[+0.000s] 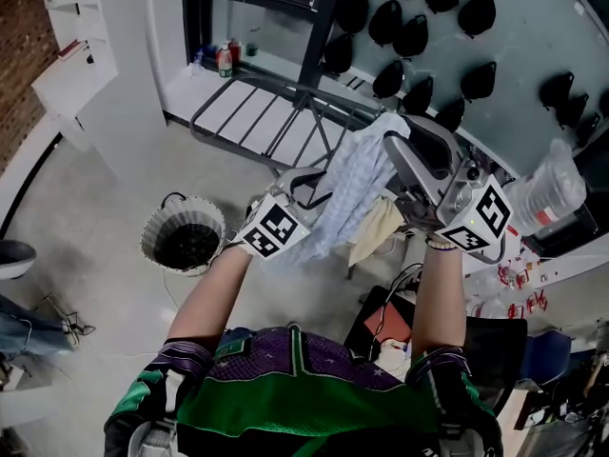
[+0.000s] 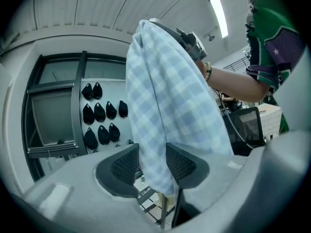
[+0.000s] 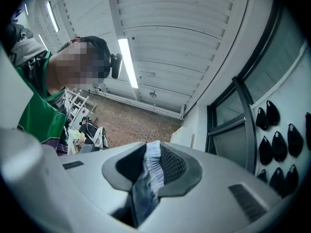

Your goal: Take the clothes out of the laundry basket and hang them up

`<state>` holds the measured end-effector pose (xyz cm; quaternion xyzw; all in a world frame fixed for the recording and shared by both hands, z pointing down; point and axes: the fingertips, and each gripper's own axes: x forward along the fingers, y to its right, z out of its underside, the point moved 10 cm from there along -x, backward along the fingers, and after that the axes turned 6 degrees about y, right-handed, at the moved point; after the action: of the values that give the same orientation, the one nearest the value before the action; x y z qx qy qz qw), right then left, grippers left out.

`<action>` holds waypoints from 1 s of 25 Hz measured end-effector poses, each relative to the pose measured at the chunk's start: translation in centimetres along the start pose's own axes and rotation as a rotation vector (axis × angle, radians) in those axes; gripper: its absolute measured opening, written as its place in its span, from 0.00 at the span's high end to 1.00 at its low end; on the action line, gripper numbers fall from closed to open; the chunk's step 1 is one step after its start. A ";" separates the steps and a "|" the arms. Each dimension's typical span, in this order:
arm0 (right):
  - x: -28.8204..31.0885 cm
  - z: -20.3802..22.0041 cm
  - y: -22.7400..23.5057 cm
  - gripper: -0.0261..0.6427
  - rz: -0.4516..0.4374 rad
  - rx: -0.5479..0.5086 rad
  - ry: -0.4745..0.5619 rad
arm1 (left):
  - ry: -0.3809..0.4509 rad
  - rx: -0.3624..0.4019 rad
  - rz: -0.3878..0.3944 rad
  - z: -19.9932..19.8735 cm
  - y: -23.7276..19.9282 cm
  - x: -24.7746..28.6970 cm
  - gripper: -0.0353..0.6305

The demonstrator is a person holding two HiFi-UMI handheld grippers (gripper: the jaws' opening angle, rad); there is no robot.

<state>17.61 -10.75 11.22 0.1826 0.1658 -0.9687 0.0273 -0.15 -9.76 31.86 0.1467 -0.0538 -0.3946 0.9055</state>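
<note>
The checked garment [image 2: 170, 101] is held up before the drying rack [image 1: 285, 89], its gathered edge clamped by the right gripper [image 3: 151, 161] so that it hangs straight. The left gripper [image 2: 151, 165] is kept unclenched, the cloth loose between its jaws, likely for a second, lower hold.

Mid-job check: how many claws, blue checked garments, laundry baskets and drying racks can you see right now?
claws: 2 (left claw, right claw)
blue checked garment: 1
laundry basket: 1
drying rack: 1
total: 5
</note>
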 end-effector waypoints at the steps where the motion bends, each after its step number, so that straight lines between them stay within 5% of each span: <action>1: -0.1 -0.1 -0.1 0.84 0.001 -0.001 -0.002 | 0.006 0.000 -0.004 -0.2 0.2 0.2 0.68; 6: -1.2 -0.3 -0.1 0.84 0.020 -0.010 -0.013 | 0.027 -0.003 -0.054 -0.4 0.3 0.7 0.91; 14: -5.2 0.6 1.3 0.84 0.111 -0.029 -0.084 | 0.001 0.002 -0.154 -0.3 -2.9 -0.8 0.91; 25: -10.6 1.8 2.8 0.84 0.216 -0.092 -0.210 | -0.011 0.147 -0.341 -5.2 -6.6 -4.1 0.91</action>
<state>27.20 -14.12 15.77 0.0956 0.1859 -0.9653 0.1568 -6.40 -9.84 24.92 0.2172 -0.0616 -0.5383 0.8119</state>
